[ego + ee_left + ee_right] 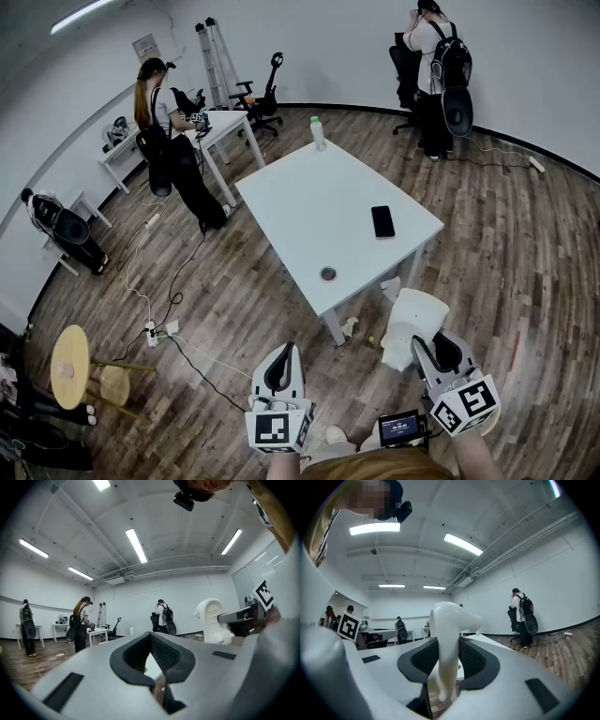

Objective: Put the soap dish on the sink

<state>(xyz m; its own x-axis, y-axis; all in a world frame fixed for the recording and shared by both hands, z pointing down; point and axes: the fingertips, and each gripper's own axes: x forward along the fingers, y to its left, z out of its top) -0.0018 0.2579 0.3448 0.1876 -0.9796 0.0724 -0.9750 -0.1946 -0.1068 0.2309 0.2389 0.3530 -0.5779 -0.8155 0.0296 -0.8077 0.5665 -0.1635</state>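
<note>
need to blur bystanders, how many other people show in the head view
3. One person at upper right; a second person at the small desk, upper left; a third person near the left edge. More may be outside this view.

Left gripper [285, 351] seemingly closed, right gripper [425, 345] clamped, both level

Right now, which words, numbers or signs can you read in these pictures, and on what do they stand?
No text can be read.
Left cube, right cube: square markers only, no letters.
Small screen: print too small to read.
Bottle: label too small to read.
Phone: dark, shows nothing.
</note>
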